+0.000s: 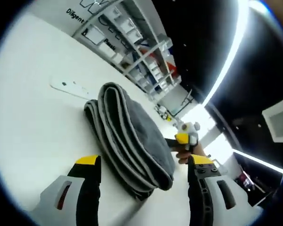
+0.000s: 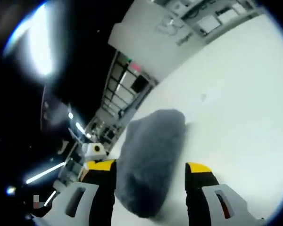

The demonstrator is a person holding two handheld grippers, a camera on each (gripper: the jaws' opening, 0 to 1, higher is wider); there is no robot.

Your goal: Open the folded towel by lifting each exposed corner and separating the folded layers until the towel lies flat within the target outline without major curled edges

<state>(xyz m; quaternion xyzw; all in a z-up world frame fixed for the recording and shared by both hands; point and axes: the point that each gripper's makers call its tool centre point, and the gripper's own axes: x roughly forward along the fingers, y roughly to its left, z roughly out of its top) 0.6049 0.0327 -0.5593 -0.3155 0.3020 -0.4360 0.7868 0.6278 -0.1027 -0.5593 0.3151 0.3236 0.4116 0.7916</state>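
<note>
Left hand-held gripper [image 1: 144,169] open, jaws straddling folded grey towel [image 1: 132,136] at stacked edges. Right hand-held gripper [image 2: 151,172] open too, jaws either side of towel's far end. Towel sits bunched on white worktop [image 1: 33,117]. Risk: jaws pinch several layers together, so whole bundle lifts instead of separating.
</note>
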